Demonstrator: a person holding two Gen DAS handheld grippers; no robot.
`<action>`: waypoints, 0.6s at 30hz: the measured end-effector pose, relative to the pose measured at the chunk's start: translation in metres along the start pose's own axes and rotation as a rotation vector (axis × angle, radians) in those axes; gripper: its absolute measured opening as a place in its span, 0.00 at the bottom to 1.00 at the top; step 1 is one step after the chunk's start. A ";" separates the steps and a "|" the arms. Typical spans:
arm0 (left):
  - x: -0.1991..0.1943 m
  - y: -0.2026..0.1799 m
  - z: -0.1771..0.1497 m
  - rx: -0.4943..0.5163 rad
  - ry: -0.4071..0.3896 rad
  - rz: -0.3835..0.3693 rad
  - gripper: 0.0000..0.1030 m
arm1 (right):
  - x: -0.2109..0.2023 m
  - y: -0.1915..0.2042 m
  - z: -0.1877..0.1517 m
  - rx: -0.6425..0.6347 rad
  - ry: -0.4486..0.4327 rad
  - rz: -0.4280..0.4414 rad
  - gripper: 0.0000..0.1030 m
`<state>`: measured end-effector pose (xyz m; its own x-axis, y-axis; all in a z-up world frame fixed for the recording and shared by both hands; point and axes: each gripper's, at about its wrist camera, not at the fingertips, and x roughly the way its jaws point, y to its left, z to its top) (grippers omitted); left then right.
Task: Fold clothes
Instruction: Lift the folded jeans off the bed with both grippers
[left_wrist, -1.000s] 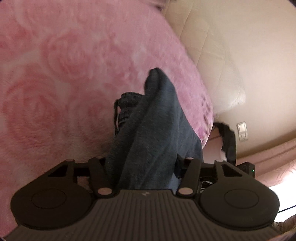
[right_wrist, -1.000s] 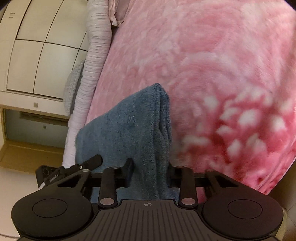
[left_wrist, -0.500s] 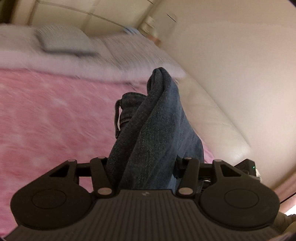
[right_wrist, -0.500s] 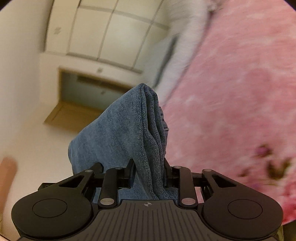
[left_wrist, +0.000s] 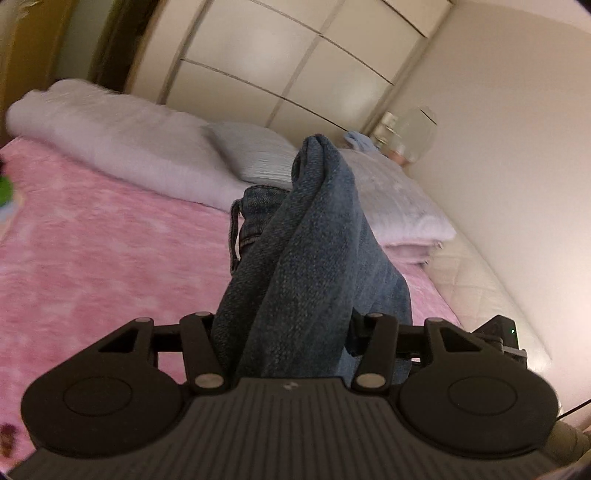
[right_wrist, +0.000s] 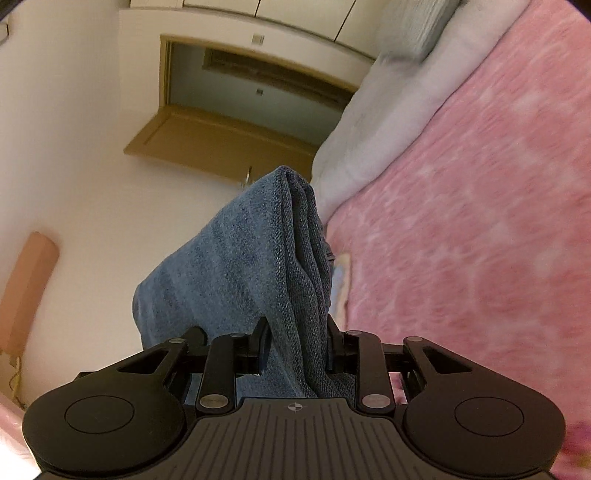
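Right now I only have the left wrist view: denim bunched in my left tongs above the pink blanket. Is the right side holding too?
Observer: Yes, the right tongs are shut on a folded bunch of the jeans, several layers stacked.
Operator: What lies behind that hand?
Observer: A doorway with a wooden frame, which your view lacks.
Operator: Anything near the wall there?
Observer: A peach-coloured padded object leans at the left edge; I cannot tell what it is.
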<state>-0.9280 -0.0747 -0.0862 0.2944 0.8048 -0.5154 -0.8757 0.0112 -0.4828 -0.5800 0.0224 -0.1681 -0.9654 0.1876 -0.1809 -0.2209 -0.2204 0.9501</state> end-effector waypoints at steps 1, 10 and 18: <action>-0.011 0.024 0.007 -0.006 -0.001 0.002 0.46 | 0.027 0.008 -0.004 0.008 0.013 -0.007 0.26; -0.103 0.246 0.082 -0.095 0.008 0.035 0.46 | 0.271 0.064 -0.024 0.037 0.123 -0.017 0.26; -0.119 0.412 0.173 -0.178 0.047 0.042 0.46 | 0.463 0.092 -0.005 0.062 0.190 -0.053 0.26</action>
<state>-1.3904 -0.0629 -0.1015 0.2803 0.7734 -0.5686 -0.8073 -0.1305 -0.5755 -1.0483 0.0845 -0.1652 -0.9628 0.0124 -0.2700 -0.2686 -0.1546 0.9508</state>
